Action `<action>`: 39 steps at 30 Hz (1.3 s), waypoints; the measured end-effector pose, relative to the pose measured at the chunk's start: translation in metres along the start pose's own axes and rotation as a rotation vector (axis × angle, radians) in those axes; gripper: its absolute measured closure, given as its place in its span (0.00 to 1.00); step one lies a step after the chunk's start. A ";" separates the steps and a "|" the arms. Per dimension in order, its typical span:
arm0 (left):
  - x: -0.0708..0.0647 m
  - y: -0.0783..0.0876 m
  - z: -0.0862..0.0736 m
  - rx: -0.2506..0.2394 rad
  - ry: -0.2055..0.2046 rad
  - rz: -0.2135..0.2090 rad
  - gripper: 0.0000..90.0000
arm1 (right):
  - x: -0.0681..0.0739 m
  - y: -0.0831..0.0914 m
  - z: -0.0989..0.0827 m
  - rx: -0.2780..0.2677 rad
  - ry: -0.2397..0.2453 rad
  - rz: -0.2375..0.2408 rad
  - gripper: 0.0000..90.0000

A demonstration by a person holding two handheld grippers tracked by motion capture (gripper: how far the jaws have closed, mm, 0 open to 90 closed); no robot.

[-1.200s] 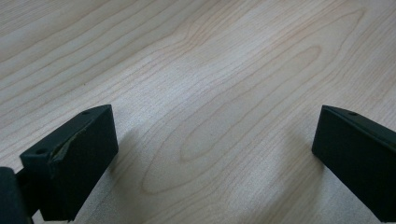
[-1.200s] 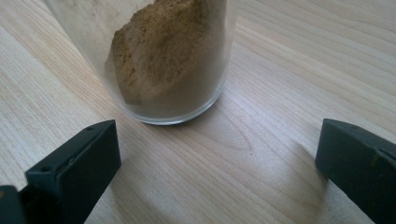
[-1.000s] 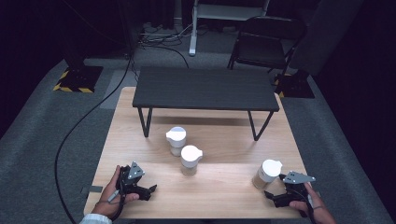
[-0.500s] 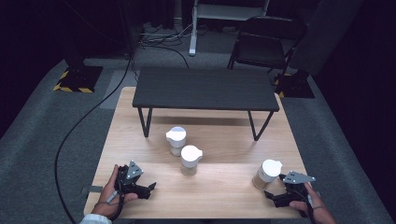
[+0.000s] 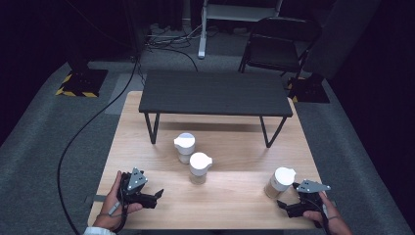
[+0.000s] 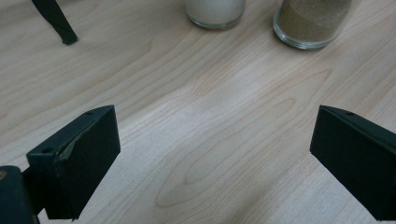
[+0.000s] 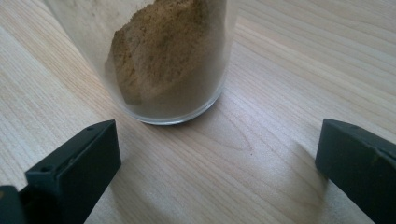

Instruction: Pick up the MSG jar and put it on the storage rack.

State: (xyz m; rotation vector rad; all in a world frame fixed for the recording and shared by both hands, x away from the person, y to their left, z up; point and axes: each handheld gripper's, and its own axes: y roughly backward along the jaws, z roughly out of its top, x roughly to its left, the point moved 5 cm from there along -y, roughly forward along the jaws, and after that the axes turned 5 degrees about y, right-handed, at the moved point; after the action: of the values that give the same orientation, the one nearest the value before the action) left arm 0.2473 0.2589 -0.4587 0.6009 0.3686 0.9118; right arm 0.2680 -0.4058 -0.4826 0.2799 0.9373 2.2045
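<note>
I am lining up my right claw (image 5: 288, 205), jaws spread wide and empty, on the jar of brown powder (image 7: 163, 60) standing just ahead on the counter (image 5: 235, 200). My left claw (image 5: 152, 195) rests open too (the other jars well off). Next I judge: ease forward until the jaws straddle the glass, then close.

Bare wood lies between left gripper (image 5: 157, 194) and the middle jar (image 5: 199, 167); open lane. Right gripper (image 5: 283, 203), jaws spread, has a brown-powder jar (image 5: 279, 182) just ahead, blocking. Rear jar (image 5: 184, 147) just beside the middle one. Black shelf (image 5: 215, 93) roofs the far table (image 5: 235, 210) edge.
</note>
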 end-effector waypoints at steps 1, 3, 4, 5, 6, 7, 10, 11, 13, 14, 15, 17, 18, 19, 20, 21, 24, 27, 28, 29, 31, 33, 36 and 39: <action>0.000 0.000 0.000 0.000 0.000 0.000 0.01 | 0.000 0.000 0.000 0.000 0.000 0.000 0.00; -0.001 0.003 0.001 -0.014 -0.002 0.002 0.01 | 0.000 0.000 0.000 0.000 0.000 0.000 0.00; -0.002 0.004 0.002 -0.016 -0.003 0.001 0.01 | 0.000 0.000 0.000 0.000 0.000 0.000 0.00; -0.002 0.004 0.002 -0.020 -0.004 0.000 0.01 | 0.000 0.000 0.000 0.000 0.000 0.000 0.00; -0.002 0.005 0.002 -0.022 -0.006 -0.001 0.01 | 0.000 0.000 0.000 0.000 0.000 0.000 0.00; -0.002 0.005 0.002 -0.022 -0.006 -0.001 0.01 | 0.000 0.000 0.000 0.000 0.000 0.000 0.00; -0.004 0.005 0.004 -0.024 -0.016 -0.003 0.01 | 0.000 0.000 0.000 0.000 0.000 0.000 0.00; -0.005 0.005 0.004 -0.026 -0.018 -0.001 0.01 | 0.000 0.000 0.000 0.000 0.000 0.000 0.00; -0.006 0.006 0.005 -0.030 -0.019 -0.001 0.01 | 0.000 0.000 0.000 0.000 0.000 0.000 0.00; -0.006 0.006 0.005 -0.032 -0.019 -0.002 0.01 | 0.000 0.000 0.000 0.000 0.000 0.000 0.00; -0.007 0.006 0.006 -0.032 -0.021 -0.001 0.01 | 0.000 0.000 0.000 0.000 0.000 0.000 0.00; -0.007 0.005 0.006 -0.031 -0.024 -0.001 0.01 | 0.000 0.000 0.000 0.000 0.000 0.000 0.00; -0.007 0.005 0.007 -0.029 -0.027 0.000 0.01 | 0.000 0.000 0.000 0.000 0.000 0.000 0.00; -0.007 0.004 0.008 -0.029 -0.028 0.002 0.01 | 0.000 0.000 0.000 0.000 0.000 0.000 0.00; -0.007 0.004 0.008 -0.031 -0.025 0.000 0.01 | 0.000 0.000 0.000 0.000 0.000 0.000 0.00; -0.007 0.003 0.009 -0.030 -0.025 -0.003 0.01 | 0.000 0.000 0.000 0.000 0.000 0.000 0.00; -0.007 0.000 0.012 -0.027 -0.029 -0.006 0.01 | 0.000 0.000 0.000 0.000 0.000 0.000 0.00; -0.006 -0.004 0.015 -0.027 -0.029 -0.013 0.01 | 0.000 0.000 0.000 0.000 0.000 0.000 0.00; -0.006 -0.005 0.016 -0.025 -0.031 -0.015 0.01 | 0.000 0.000 0.000 0.000 0.000 0.000 0.00; -0.005 -0.006 0.018 -0.021 -0.032 -0.018 0.01 | 0.000 0.000 0.000 0.000 0.000 0.000 0.00; -0.004 -0.009 0.020 -0.018 -0.033 -0.018 0.01 | 0.000 0.000 0.000 0.000 0.000 0.000 0.00; -0.003 -0.011 0.021 -0.015 -0.032 -0.022 0.01 | 0.000 0.000 0.000 0.000 0.000 0.000 0.00; -0.001 -0.016 0.023 -0.011 -0.027 -0.031 0.01 | 0.000 0.000 0.000 0.000 0.000 0.000 0.00; 0.001 -0.019 0.026 -0.004 -0.024 -0.033 0.01 | 0.000 0.000 0.000 0.000 0.000 0.000 0.00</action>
State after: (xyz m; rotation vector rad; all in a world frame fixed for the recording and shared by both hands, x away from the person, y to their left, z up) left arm 0.2741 0.2421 -0.4504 0.6001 0.3540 0.8730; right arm 0.2680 -0.4058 -0.4826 0.2797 0.9375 2.2044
